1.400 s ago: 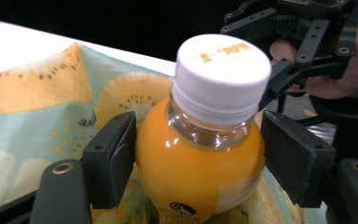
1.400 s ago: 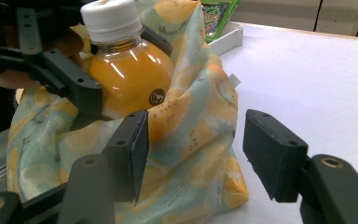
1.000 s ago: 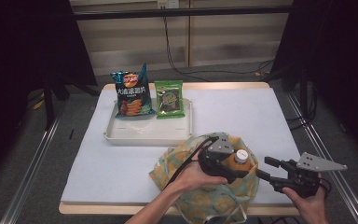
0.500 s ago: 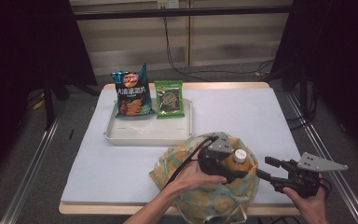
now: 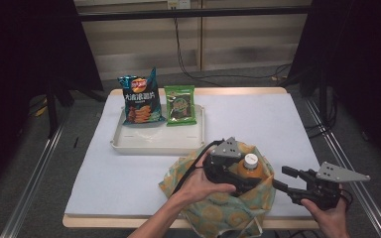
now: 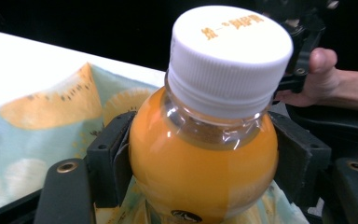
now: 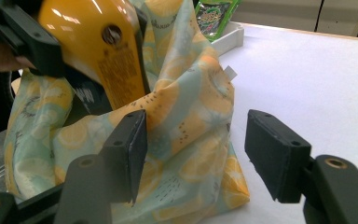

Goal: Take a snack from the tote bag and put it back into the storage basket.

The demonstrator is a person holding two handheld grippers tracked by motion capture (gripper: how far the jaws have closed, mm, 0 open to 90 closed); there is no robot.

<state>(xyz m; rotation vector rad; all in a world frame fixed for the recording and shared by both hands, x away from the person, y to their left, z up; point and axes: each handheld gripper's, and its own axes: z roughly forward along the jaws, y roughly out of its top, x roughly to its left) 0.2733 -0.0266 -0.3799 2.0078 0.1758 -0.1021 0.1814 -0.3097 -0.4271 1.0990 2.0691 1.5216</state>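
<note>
Left tool (image 6: 200, 154) clamps smooth, rounded plastic bottle (image 6: 205, 154).

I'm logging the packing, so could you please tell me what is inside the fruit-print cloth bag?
An orange juice bottle stands in the bag, clamped by the left gripper; its lower part and anything beneath are hidden by fabric.

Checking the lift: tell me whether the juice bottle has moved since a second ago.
Yes. The juice bottle has risen slightly, its cap now nearer the white tray, in the left claw.

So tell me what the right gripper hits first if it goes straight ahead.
Probably the bag: the right gripper points at its side, jaws open, cloth just ahead. Depth is unclear.
</note>
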